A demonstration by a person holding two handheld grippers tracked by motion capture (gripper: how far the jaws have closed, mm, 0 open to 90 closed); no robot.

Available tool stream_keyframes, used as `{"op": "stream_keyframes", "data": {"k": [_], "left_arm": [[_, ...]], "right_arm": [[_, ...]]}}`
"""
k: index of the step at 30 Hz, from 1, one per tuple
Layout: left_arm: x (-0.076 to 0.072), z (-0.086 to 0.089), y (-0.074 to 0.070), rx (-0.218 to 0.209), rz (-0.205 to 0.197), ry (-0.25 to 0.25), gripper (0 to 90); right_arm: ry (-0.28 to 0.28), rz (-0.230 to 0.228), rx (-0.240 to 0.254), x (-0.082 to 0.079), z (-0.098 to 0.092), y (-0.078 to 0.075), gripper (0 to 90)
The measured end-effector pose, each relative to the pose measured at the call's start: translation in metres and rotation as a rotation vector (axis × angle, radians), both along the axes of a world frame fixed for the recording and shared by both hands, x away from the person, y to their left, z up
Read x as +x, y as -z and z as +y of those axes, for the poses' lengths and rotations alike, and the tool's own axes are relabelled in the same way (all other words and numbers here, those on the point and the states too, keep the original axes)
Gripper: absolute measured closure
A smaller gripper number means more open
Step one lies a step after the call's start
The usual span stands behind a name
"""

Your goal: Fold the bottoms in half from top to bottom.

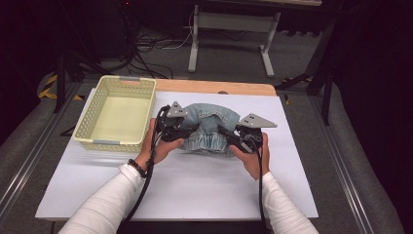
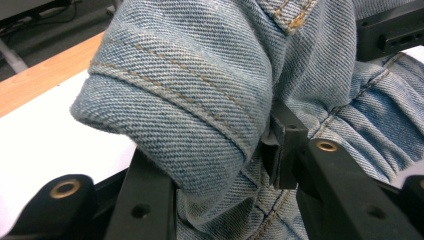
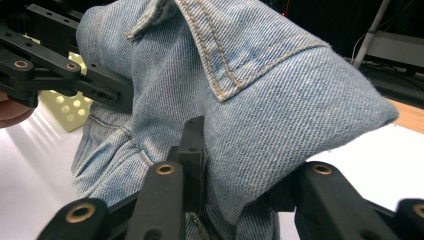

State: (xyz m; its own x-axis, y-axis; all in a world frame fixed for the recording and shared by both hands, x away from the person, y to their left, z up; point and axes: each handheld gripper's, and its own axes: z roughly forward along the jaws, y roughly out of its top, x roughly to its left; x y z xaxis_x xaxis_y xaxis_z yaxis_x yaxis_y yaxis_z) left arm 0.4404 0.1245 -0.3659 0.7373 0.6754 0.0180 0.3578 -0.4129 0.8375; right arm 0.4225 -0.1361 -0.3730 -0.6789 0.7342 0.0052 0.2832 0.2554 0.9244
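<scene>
A folded light-blue denim garment [image 1: 209,127] is held over the middle of the white mat [image 1: 195,190]. My left gripper [image 1: 187,132] grips its left side and my right gripper [image 1: 226,134] its right side. In the left gripper view, a thick folded roll of denim [image 2: 190,75] sits between the jaws of the left gripper [image 2: 220,165], which are shut on it. The right gripper [image 3: 245,175] is likewise shut on a folded corner with a stitched collar [image 3: 280,90]. The left gripper [image 3: 65,75] shows at the far side of the cloth there.
A cream perforated plastic basket [image 1: 86,122] stands empty at the mat's left, close to my left hand, and its wall [image 3: 70,112] shows behind the cloth. A wooden table edge [image 1: 214,87] runs along the back. Beyond it is dark floor with cables and a table frame [image 1: 229,34].
</scene>
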Motion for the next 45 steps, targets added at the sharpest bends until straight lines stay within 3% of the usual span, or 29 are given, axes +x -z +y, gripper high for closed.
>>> {"op": "stream_keyframes", "data": {"k": [13, 26, 34, 45], "left_arm": [[0.003, 0.016, -0.015, 0.008, -0.026, -0.045, 62.9], [0.007, 0.030, -0.018, -0.006, -0.036, -0.111, 60.4], [0.006, 0.041, -0.027, 0.023, -0.048, -0.143, 61.9], [0.008, 0.062, -0.031, 0.041, -0.050, -0.224, 63.7]], "right_arm": [[-0.013, -0.023, 0.016, 0.008, 0.018, -0.012, 66.8], [-0.032, -0.030, 0.038, 0.017, 0.037, -0.020, 67.1], [-0.051, -0.026, 0.057, 0.024, 0.049, -0.024, 67.1], [-0.081, -0.019, 0.065, 0.038, 0.077, -0.026, 67.2]]}}
